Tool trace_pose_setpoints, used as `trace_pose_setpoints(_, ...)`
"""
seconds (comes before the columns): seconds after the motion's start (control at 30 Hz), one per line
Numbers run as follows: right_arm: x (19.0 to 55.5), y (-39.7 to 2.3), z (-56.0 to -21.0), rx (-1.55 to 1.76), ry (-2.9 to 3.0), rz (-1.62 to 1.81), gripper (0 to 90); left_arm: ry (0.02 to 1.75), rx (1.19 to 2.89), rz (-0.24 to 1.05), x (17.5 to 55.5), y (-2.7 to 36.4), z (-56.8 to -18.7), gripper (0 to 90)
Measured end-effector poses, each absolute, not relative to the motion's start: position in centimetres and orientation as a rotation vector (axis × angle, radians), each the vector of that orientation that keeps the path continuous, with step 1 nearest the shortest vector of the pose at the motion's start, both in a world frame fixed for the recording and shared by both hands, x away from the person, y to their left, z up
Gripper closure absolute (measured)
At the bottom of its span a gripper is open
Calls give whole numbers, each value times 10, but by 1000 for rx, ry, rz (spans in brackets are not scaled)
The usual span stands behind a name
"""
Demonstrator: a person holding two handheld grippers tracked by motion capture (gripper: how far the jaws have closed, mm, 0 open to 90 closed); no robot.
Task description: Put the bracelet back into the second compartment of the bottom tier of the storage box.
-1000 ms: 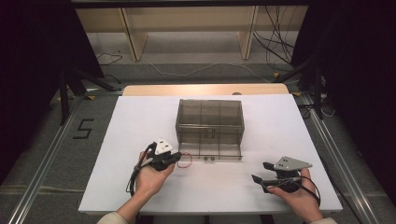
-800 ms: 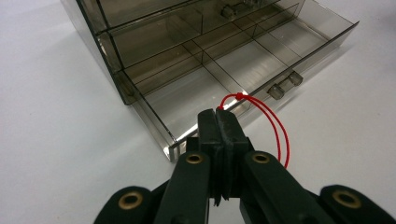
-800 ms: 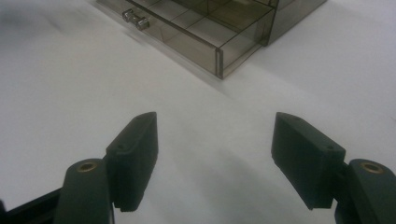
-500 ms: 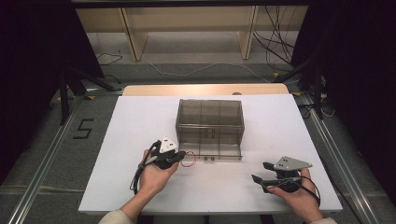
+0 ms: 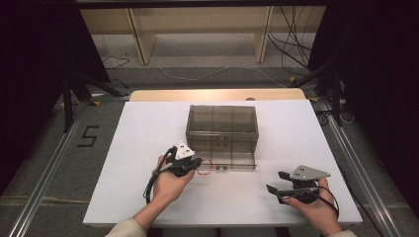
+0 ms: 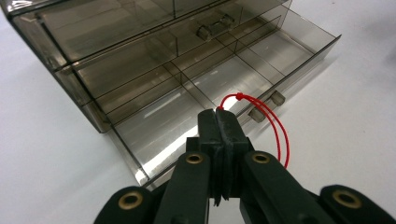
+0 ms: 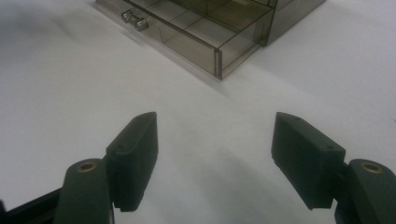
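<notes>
Spreading across the middle of the high view, the white table (image 5: 148, 128) carries everything, with a bare wooden strip showing along its far edge. Near its centre, a little toward the far edge, stands a smoky clear cabinet (image 5: 222, 123) with small drawers stacked in it. Its bottom drawer (image 5: 236, 160) is pulled out toward the near edge, and the left gripper view shows it split by thin walls into several compartments, with two small knobs (image 6: 264, 106) on its front wall.

The right gripper (image 5: 278, 181) rests near the near right corner, well apart from the cabinet, held in the person's right hand (image 5: 316, 210). Its jaws stand wide apart with nothing but bare table between them (the right gripper view makes that plain).

The left gripper (image 5: 197, 164) sits just beside the drawer's left front corner, held in the left hand (image 5: 168, 185). Its jaws are clenched tight together, pinching a loop of red string (image 6: 273, 121) at their tips. The loop hangs out to one side of the jaws, over the drawer's front wall and close by the knobs; from the high view it lies just outside the front of the drawer, between the left gripper and the knobs.
</notes>
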State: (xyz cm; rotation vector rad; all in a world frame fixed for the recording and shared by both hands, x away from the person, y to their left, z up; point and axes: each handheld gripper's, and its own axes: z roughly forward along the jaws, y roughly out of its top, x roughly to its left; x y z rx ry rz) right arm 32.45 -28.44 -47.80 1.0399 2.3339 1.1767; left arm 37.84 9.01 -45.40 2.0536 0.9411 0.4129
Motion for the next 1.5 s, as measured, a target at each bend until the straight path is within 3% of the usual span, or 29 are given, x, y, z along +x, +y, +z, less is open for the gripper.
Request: trace_pose_setpoints(1.5, 324, -284, -477, 1045, 2333, 1175, 323, 909, 2060, 415, 391, 66, -448, 897)
